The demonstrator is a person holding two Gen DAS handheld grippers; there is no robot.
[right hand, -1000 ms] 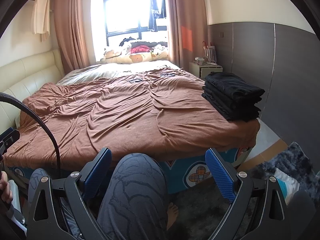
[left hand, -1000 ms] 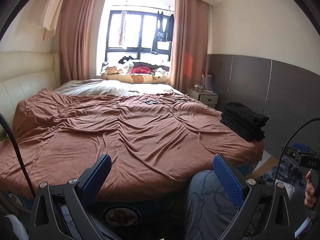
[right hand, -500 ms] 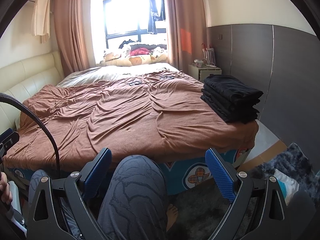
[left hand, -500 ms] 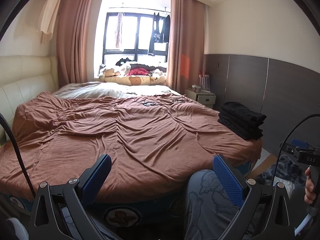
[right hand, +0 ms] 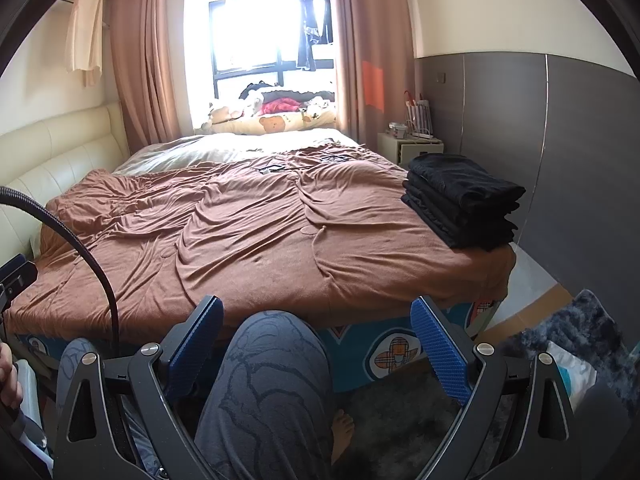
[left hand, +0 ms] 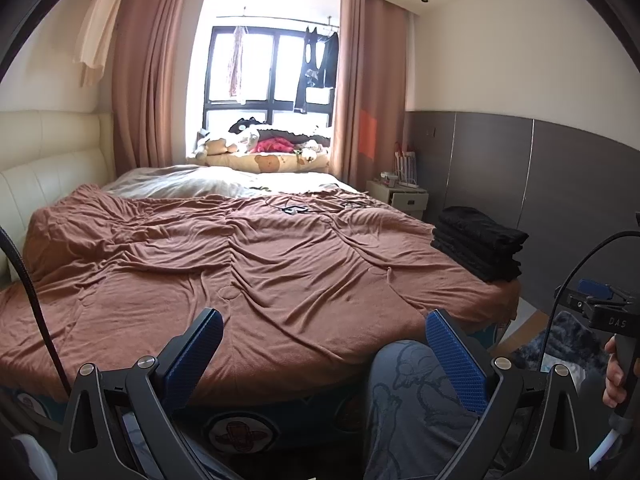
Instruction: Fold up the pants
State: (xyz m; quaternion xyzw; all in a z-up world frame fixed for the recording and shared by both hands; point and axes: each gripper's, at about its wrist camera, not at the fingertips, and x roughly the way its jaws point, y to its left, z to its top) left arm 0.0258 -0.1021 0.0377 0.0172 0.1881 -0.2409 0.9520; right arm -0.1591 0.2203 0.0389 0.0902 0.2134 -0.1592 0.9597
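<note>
1. Blue-padded jaws on both my grippers, left gripper [left hand: 320, 344] and right gripper [right hand: 316, 336], are spread wide with nothing in them, low at the bed's near edge.
2. The stack of black pants [right hand: 464, 200] sits on the bed's [right hand: 280, 240] near right corner, ahead and to my right.
3. Right gripper looks nearer, so I'd reach with that one; no loose pair visible.

We read only one piece of text: the pale letters "DAS" on the dark body of the right tool [left hand: 612, 322], which shows at the right edge of the left wrist view, above the hand gripping its handle. The round badges on the blue bed frame [right hand: 396, 354] near us carry a plaid cross pattern, and we make out no letters on them.
</note>
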